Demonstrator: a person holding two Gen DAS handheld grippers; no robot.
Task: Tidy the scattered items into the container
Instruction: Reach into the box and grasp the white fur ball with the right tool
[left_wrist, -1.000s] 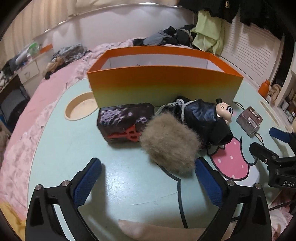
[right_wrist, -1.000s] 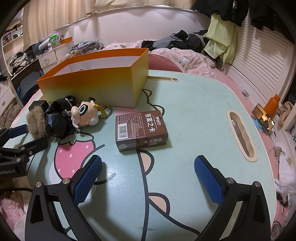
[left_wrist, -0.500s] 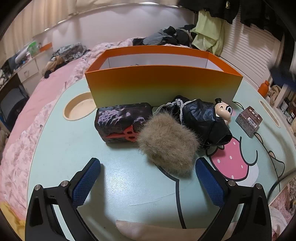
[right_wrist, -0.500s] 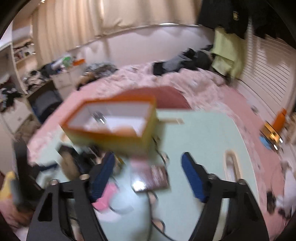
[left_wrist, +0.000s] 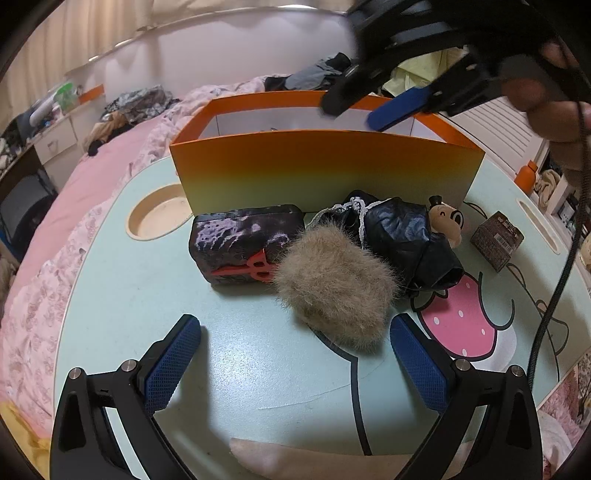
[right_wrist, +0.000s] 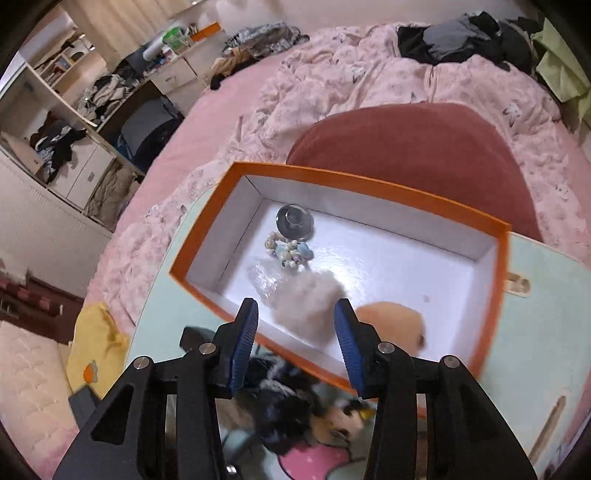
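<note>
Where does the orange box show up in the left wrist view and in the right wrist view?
Left wrist: orange box upper centre, seen from the side, behind the furry pouch.
Right wrist: orange box centre, seen from above, its white inside open to view.
Shared landmark: the cartoon-face figure before the box's near wall.

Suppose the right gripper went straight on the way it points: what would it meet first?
Probably the pale fluffy item lying blurred inside the orange box, seen between the closing right gripper fingers; depth is unclear.

Left view low, close across table; right view high, looking down — both share orange box (left_wrist: 325, 166).
</note>
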